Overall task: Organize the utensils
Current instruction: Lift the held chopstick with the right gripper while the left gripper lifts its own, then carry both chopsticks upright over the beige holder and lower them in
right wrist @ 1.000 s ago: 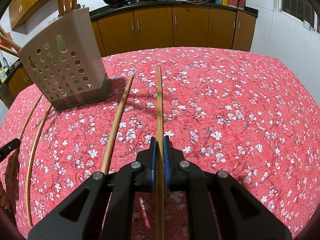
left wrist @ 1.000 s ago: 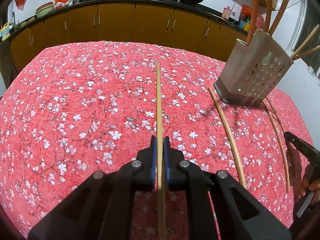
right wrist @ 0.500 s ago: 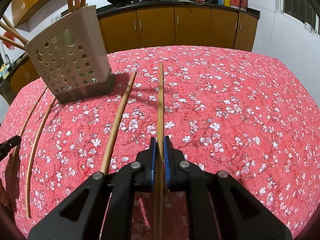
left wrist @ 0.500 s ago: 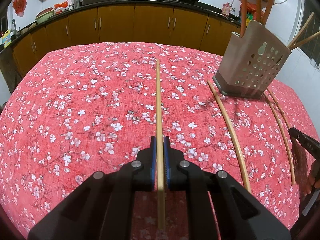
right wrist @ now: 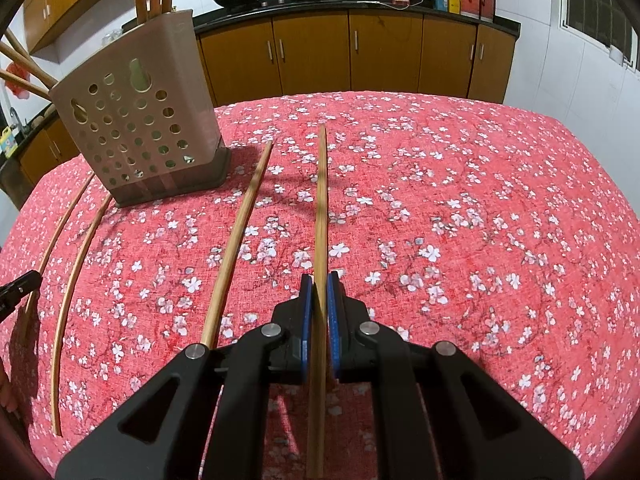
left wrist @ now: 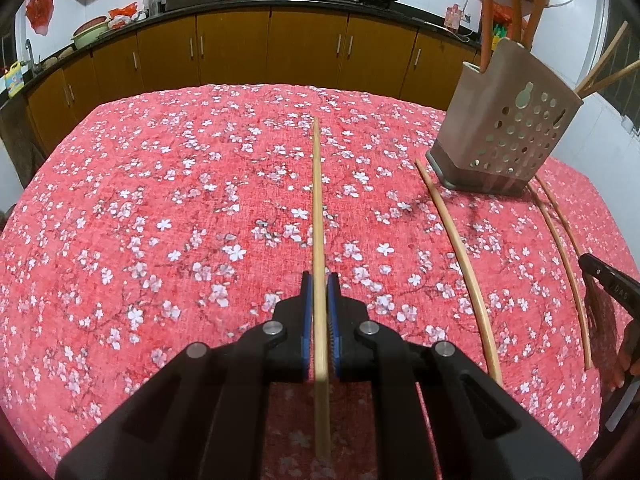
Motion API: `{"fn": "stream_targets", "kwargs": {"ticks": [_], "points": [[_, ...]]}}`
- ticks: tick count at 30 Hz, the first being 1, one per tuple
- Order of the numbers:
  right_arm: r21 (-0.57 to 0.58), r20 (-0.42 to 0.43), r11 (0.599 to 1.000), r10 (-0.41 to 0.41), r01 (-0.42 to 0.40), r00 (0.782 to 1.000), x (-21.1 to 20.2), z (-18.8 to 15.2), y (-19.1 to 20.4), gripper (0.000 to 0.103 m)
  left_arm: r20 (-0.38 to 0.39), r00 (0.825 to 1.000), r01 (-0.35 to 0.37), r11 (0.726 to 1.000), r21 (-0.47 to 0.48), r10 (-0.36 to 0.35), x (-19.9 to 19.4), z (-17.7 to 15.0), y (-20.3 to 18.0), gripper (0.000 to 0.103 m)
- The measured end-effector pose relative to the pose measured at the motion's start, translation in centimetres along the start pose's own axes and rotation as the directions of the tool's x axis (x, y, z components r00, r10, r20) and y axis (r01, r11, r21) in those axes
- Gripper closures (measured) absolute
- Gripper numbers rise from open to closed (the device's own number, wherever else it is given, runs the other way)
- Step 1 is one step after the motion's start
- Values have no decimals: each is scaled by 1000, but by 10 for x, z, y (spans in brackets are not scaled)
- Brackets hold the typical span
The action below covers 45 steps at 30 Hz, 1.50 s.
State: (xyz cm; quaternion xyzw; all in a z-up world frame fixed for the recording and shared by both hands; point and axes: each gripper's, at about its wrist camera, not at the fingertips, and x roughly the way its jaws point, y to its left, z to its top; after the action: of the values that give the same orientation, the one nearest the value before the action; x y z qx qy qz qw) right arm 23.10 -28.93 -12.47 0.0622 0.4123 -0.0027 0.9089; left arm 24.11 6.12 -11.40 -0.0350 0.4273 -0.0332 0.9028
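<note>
My left gripper [left wrist: 320, 282] is shut on a pale bamboo chopstick [left wrist: 317, 200] that runs straight ahead over the red flowered tablecloth [left wrist: 160, 208]. My right gripper [right wrist: 320, 282] is shut on a second chopstick [right wrist: 321, 200], which points the same way. The grey perforated utensil holder [left wrist: 504, 132] stands at the right of the left wrist view and at the left of the right wrist view [right wrist: 136, 136]. Several sticks stand in the holder. A loose chopstick [right wrist: 240, 232] lies between the holder and my right gripper. Two thinner ones [right wrist: 76, 264] lie further left.
Brown kitchen cabinets [left wrist: 240, 52] with woks on the counter line the far side. The loose chopsticks appear again in the left wrist view [left wrist: 460, 256], with the right gripper's tip [left wrist: 608, 284] at the edge. Open cloth spreads left of my left gripper and right of my right gripper.
The left wrist view has drawn back slightly, so a little more of the table shows. The right wrist view is almost unchanged. Each gripper keeps the same hold on its chopstick.
</note>
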Motion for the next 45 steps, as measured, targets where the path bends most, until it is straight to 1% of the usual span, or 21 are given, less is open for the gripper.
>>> {"fn": "stream_targets", "kwargs": {"ticks": [2,5,9,12,14,19,21,25,28,29,32,33,36,39,41,43,45], "points": [[11,0,1000,13,-13,1000,0,0,-3,94,-6,1000,4,1000,-15,-4,-3,-2,1,93],[-2,-2,1000,4,-4,1000,-2,-2,-2,94,-15,1000,11,1000,-28,-12,-7,-6,2,93],[-22,-3,1000,7,-7,1000,-6,-8,0,94,-16,1000,2,1000,-13,-2,-13,-14,-1,93],[1,-8,1000,26,-26,1000,-8,-11,-4,94,-4,1000,-16,1000,10,16,-18,-20,-6,93],[2,-4,1000,23,-23,1000,-10,-13,-4,94,3,1000,-30,999,25,30,-19,-24,-10,93],[-7,-3,1000,17,-17,1000,-15,-14,-3,95,-4,999,-31,999,38,31,-18,-23,-12,95],[1,29,999,38,-38,999,-26,-13,-5,95,-12,1000,-22,999,29,22,-21,-19,-10,95],[7,108,999,46,-47,993,-57,-6,-11,95,41,999,-13,999,29,12,-43,-8,-8,95],[20,177,998,50,-54,983,-79,2,-16,95,97,995,-2,1000,24,0,-64,3,-6,95],[24,190,998,50,-56,981,-83,4,-17,95,125,992,4,1000,22,-7,-73,7,-6,95],[43,264,997,50,-64,963,-102,10,-22,95,185,982,21,1000,20,-24,-92,17,-7,95],[49,286,997,49,-66,957,-108,12,-24,95,215,976,30,999,16,-33,-101,21,-7,95],[62,351,995,49,-75,935,-120,18,-27,95,274,960,61,998,-2,-58,-117,31,-8,95],[71,397,994,50,-85,916,-127,25,-28,95,328,941,89,996,-15,-79,-134,39,-7,95],[73,414,993,51,-89,909,-132,28,-28,95,361,928,107,994,-19,-93,-143,46,-8,95],[73,433,993,54,-94,900,-136,32,-27,95,377,921,117,993,-17,-102,-147,50,-10,95],[69,441,993,54,-94,896,-137,33,-26,95,392,914,121,993,-14,-106,-151,54,-12,95]]}}
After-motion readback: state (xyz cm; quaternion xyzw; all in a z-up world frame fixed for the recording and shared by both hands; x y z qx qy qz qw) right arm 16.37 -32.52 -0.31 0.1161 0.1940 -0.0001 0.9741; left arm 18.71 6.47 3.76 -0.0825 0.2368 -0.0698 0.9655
